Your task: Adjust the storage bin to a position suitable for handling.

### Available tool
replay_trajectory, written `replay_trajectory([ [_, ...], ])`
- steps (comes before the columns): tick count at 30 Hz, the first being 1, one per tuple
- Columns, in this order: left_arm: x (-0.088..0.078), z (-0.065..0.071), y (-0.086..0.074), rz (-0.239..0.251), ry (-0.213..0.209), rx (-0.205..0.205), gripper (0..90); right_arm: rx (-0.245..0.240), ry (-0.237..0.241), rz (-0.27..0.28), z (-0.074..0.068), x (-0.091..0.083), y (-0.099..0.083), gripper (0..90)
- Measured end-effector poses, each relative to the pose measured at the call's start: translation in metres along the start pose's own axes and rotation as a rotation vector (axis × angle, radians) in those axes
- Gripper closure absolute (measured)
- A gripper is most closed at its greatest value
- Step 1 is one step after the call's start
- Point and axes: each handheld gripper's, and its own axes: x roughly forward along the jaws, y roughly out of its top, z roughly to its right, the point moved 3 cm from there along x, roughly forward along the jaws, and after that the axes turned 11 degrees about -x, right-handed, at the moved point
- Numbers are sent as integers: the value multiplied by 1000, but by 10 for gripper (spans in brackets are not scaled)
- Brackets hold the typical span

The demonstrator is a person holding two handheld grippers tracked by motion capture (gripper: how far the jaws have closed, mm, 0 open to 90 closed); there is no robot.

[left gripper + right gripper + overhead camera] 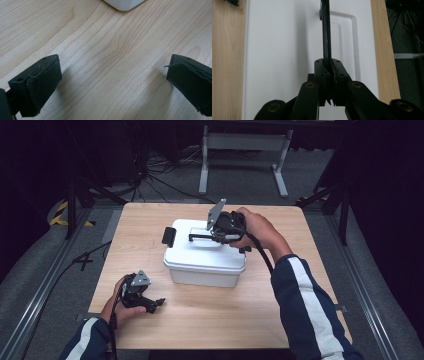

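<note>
At the middle of the wooden desk (200, 320) stood a white lidded box (205, 257), whose black handle (326, 30) the right claw (329, 72) had clenched from the right. Near the left edge, the left claw (159, 302) rested released, well apart from the box.

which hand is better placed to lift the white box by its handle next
Right. The right gripper is already shut on the black handle above the white box. The left gripper rests open on the table, apart from the box.
</note>
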Motion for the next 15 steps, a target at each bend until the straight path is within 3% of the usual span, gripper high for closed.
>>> replay_trajectory([
  [6,0,0,0,4,2,-2,2,-9,-32,-2,0,-8,4,851],
  [10,0,0,0,2,2,1,2,-27,-48,42,1,-17,4,852],
  [15,0,0,0,1,2,2,2,-37,-55,51,-1,-24,2,851],
])
